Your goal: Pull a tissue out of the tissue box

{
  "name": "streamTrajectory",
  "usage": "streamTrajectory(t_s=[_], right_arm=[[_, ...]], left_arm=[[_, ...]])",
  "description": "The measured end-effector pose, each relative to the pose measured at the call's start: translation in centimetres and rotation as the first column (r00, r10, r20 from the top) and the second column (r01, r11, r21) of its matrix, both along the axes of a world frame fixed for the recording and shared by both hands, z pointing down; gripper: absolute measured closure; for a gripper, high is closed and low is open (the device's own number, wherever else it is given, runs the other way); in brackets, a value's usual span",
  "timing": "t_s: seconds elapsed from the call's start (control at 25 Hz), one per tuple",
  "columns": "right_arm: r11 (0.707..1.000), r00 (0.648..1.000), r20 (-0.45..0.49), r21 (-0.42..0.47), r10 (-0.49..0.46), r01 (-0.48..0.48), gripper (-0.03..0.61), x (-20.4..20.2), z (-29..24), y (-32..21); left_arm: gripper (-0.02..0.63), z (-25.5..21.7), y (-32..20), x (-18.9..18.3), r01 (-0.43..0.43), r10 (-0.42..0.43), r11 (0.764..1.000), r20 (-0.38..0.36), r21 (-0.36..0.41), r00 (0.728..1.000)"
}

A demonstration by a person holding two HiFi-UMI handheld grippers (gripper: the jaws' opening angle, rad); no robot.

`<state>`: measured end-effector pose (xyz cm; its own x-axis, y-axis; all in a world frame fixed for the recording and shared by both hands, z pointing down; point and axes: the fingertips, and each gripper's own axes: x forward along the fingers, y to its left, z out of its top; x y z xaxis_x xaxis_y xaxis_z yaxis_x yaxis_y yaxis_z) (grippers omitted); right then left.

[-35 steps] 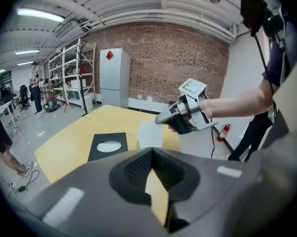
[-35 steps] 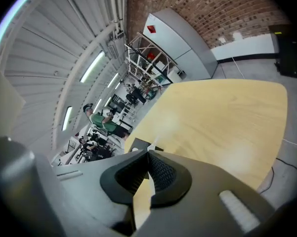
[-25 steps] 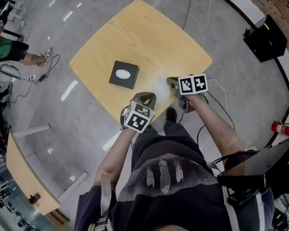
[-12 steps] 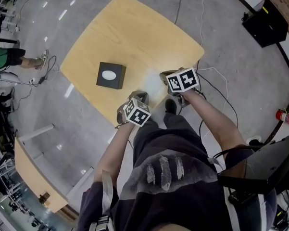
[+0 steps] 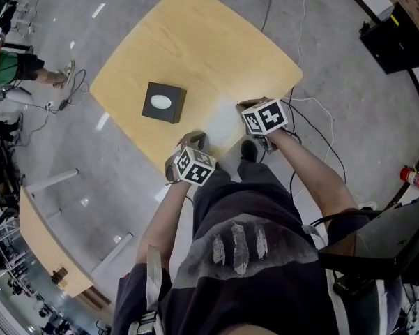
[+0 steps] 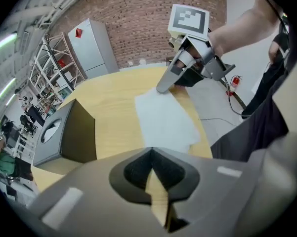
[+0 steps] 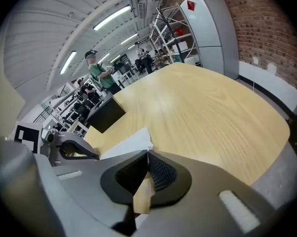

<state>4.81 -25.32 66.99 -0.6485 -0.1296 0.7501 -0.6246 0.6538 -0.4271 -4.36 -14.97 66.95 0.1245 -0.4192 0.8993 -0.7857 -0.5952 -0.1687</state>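
The dark tissue box [image 5: 163, 102] stands on the bench [image 5: 195, 40] with its oval opening facing up. It looks near square, so no long axis shows. A white tissue [image 6: 165, 120] lies flat by the bench's near edge. It runs lengthwise from the left gripper [image 6: 150, 152] toward the right gripper [image 6: 163, 87] and is faint in the head view. Both pairs of jaws are together, with nothing between them.

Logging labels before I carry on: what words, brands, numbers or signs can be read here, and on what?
None can be read.
Red sign on the grey cabinet: too small to read.
Cubes on the left claw and right claw: square markers only, no letters.
Tissue box: no print visible.
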Motion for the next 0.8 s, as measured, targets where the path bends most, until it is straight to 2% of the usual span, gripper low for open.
streamTrajectory(t_s=[0.16,0.24,0.32,0.4,0.52,0.64,0.76,0.8], right_arm=[[1.0,0.999,-0.043,0.024,-0.011,0.012,0.578,0.4,0.6,0.0],[0.999,0.999,-0.049,0.033,-0.012,0.013,0.578,0.4,0.6,0.0],[0.999,0.999,-0.051,0.039,-0.01,0.012,0.578,0.4,0.5,0.0],[0.999,0.999,-0.052,0.043,-0.006,0.008,0.578,0.5,0.5,0.0],[0.999,0.998,-0.059,0.046,-0.005,0.007,0.578,0.5,0.6,0.0],[0.999,0.998,-0.06,0.052,-0.011,0.014,0.578,0.4,0.7,0.0],[0.999,0.999,-0.044,0.046,-0.02,0.022,0.567,0.4,0.5,0.1],[0.999,0.999,-0.032,0.04,-0.023,0.024,0.539,0.5,0.4,0.2]], left_arm=[[0.611,0.0,-0.6,-0.4,0.009,-0.009,1.0,0.02,0.019,1.0],[0.611,-1.1,-1.4,-0.8,0.041,-0.043,0.997,0.021,0.07,0.999],[0.611,-3.4,-2.3,-0.1,0.077,-0.073,0.989,-0.04,0.13,0.997],[0.611,-4.8,-2.5,2.2,0.057,-0.041,0.987,-0.106,0.148,0.993],[0.611,-3.4,-1.5,5.1,-0.056,0.065,0.993,-0.089,0.1,0.994],[0.611,-0.5,0.4,5.4,-0.115,0.116,0.993,-0.041,0.024,0.992],[0.609,0.4,1.1,4.6,-0.128,0.128,0.991,0.0,0.037,0.992],[0.609,0.4,1.0,4.3,-0.127,0.126,0.991,0.009,0.044,0.992]])
